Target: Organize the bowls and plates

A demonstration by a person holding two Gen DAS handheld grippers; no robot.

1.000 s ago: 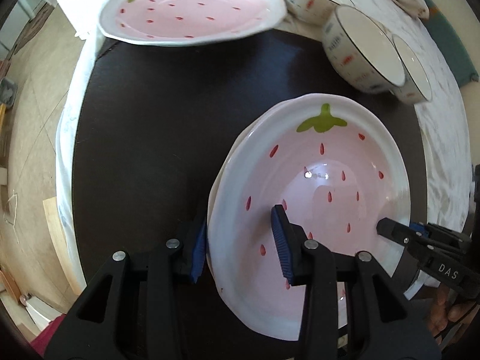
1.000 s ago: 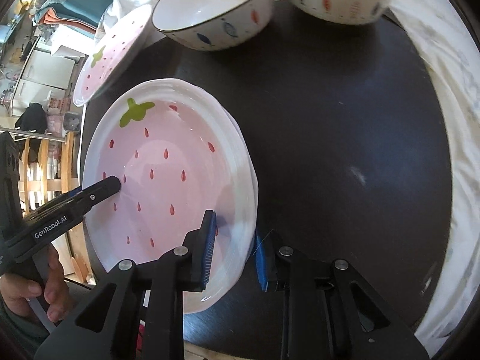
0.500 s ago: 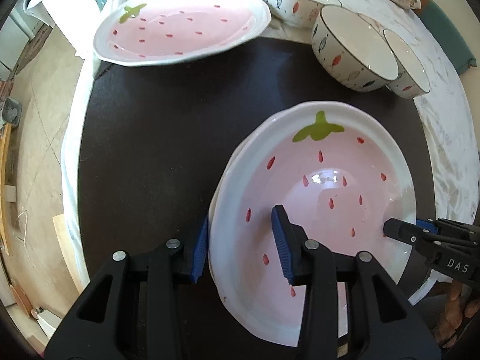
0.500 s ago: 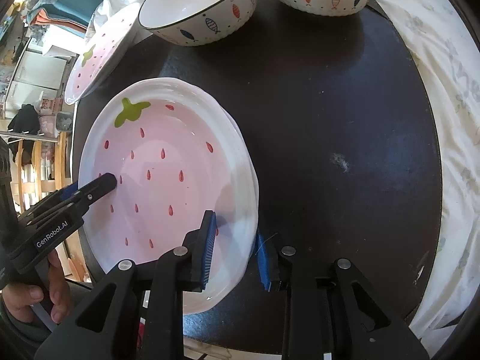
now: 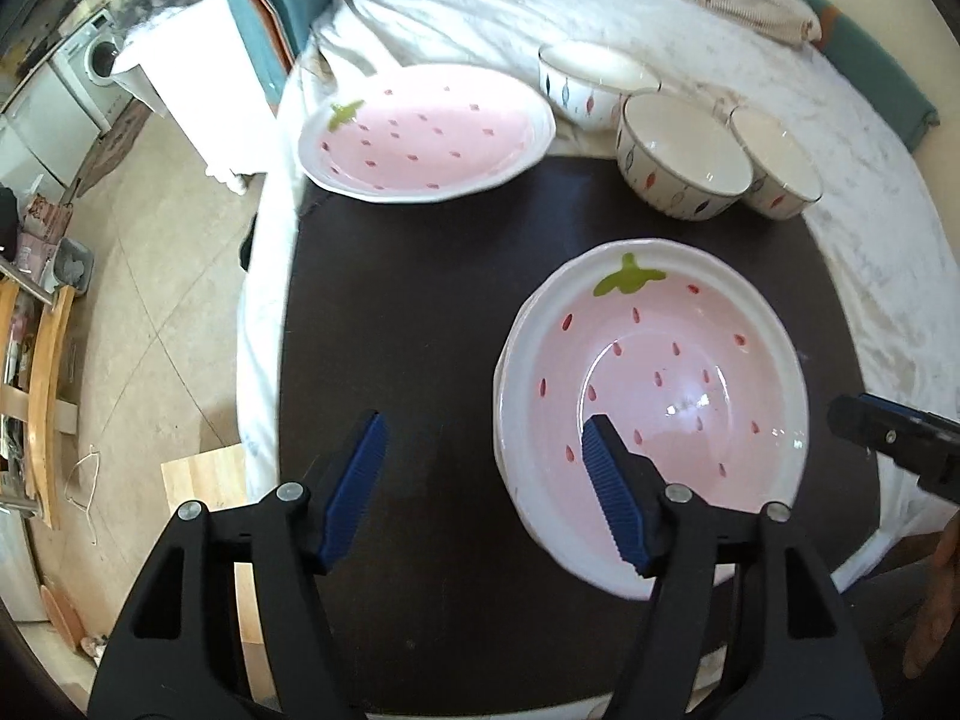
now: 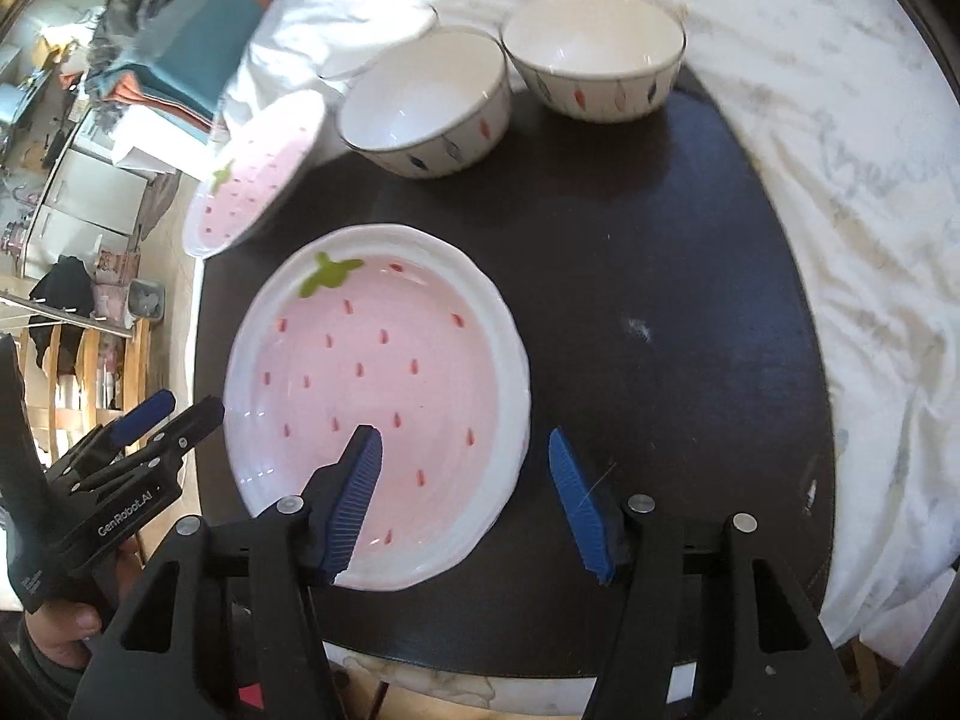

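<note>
A stack of pink strawberry plates [image 5: 660, 384] [image 6: 378, 384] lies on the dark round table [image 5: 420, 312]. My left gripper [image 5: 480, 480] is open above the stack's left rim and holds nothing. My right gripper [image 6: 465, 483] is open above the stack's right rim and holds nothing. Another strawberry plate [image 5: 426, 132] [image 6: 258, 174] lies at the table's far left edge. Three white fish-pattern bowls [image 5: 684, 156] [image 6: 426, 102] stand at the back.
A white wrinkled cloth [image 5: 750, 42] [image 6: 870, 180] covers the surface behind and to the right of the table. To the left lie the floor, a wooden chair [image 5: 42, 372] and white appliances [image 5: 72, 72].
Both grippers have opened and let go of the plate stack's rims. Both have drawn back and risen, so more of the table and bowls shows.
</note>
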